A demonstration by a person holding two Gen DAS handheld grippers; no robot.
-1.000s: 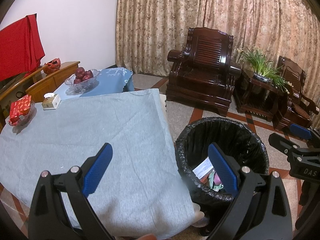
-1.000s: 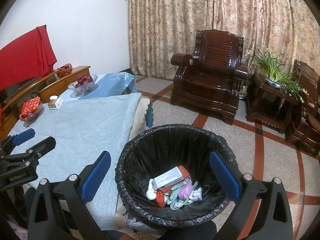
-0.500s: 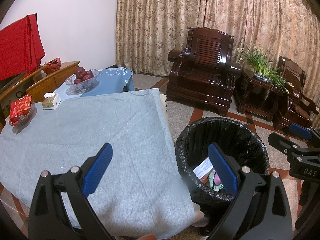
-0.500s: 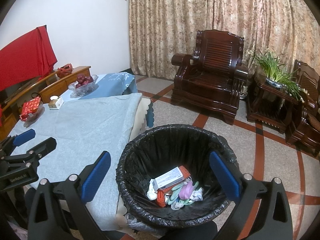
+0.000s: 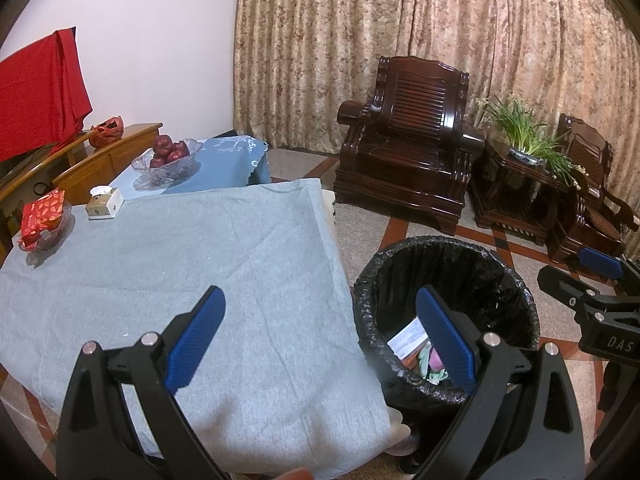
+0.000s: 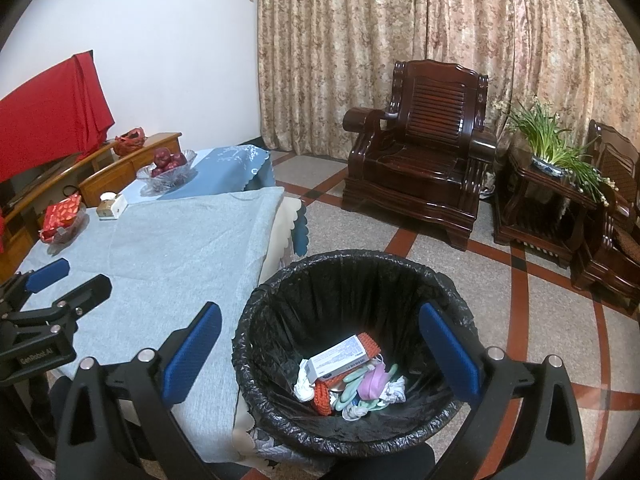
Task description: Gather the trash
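A round bin with a black liner [image 6: 352,280] stands on the floor beside the table [image 6: 168,264]; it also shows in the left wrist view [image 5: 472,264]. Inside lie a white carton [image 6: 340,360], crumpled tissues and coloured scraps [image 6: 360,392]. My right gripper [image 6: 320,344] is open and empty, held above the bin's near rim. My left gripper [image 5: 320,332] is open and empty over the table's near right corner, next to the bin. Each gripper shows at the edge of the other's view.
The table has a grey-blue cloth [image 5: 160,264]. At its far end are a red packet in a dish [image 5: 42,220], a small box [image 5: 104,204] and a bowl of red fruit [image 5: 168,156]. A dark wooden armchair [image 5: 412,160], a plant stand [image 5: 520,184] and curtains stand beyond.
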